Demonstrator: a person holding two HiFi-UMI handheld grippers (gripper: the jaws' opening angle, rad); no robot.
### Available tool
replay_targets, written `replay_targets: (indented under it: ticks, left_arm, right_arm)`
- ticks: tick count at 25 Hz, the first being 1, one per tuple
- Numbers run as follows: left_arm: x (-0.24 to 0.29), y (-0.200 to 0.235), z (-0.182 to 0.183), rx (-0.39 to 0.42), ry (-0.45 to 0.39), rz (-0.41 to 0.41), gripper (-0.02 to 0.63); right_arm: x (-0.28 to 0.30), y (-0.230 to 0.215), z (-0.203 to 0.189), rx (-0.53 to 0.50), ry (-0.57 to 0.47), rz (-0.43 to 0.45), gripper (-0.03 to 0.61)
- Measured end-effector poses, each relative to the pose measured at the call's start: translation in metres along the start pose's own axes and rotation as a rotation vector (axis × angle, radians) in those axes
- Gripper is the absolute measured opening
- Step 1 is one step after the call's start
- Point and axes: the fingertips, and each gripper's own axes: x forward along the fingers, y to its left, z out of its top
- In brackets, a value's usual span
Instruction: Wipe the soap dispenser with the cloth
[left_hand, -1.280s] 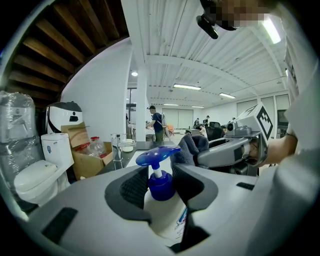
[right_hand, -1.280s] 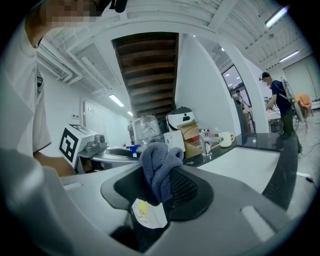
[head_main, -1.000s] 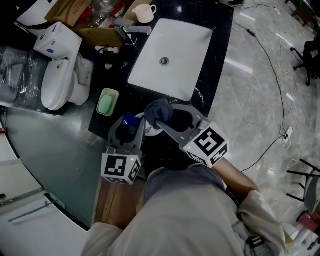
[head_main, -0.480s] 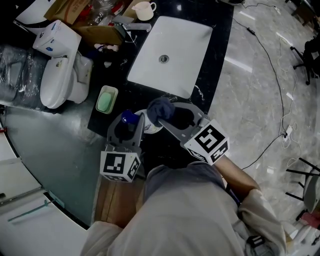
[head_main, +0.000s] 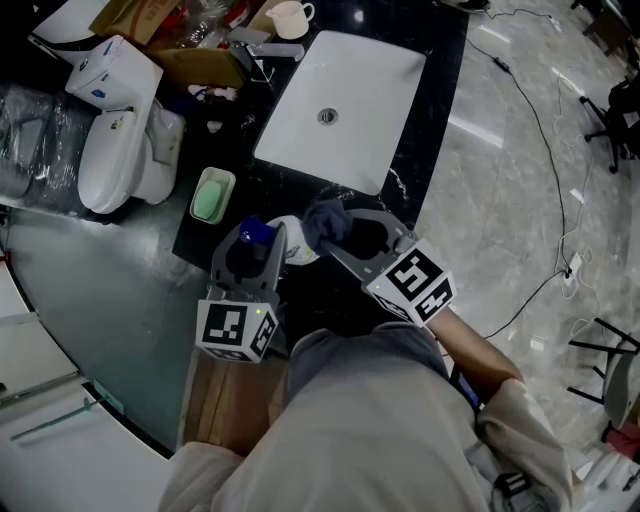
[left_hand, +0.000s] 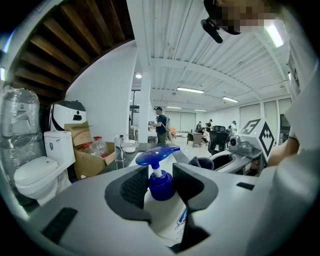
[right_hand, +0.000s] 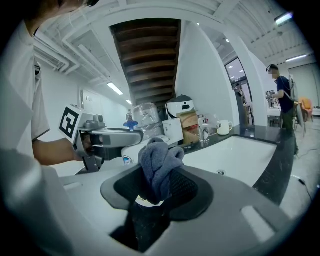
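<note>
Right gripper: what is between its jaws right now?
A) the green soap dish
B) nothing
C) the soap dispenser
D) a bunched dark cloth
D: in the right gripper view the right gripper is clamped on a bunched dark cloth; the soap dispenser sits in the left gripper.

Dim head view, brighter fisheye gripper views
Soft glow from ceiling strip lights (left_hand: 190, 90); edges bend and darken; the black worktop (head_main: 445, 60) glints.
</note>
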Motion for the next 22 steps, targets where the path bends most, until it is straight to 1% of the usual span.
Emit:
replay_targets:
  ticks: [12, 22]
  left_arm:
    - [-0.001, -0.002, -0.001, 0.007, 0.000, -0.004, 0.152]
    - [0.000, -0.001, 0.001, -0.004, -0.004, -0.008, 0.152]
  right_arm:
    - [0.004, -0.004, -0.020, -0.001, 0.061, -0.006, 0.141]
    - [0.007, -0.010, -0.036, 0.002, 0.112, -0.008, 0.141]
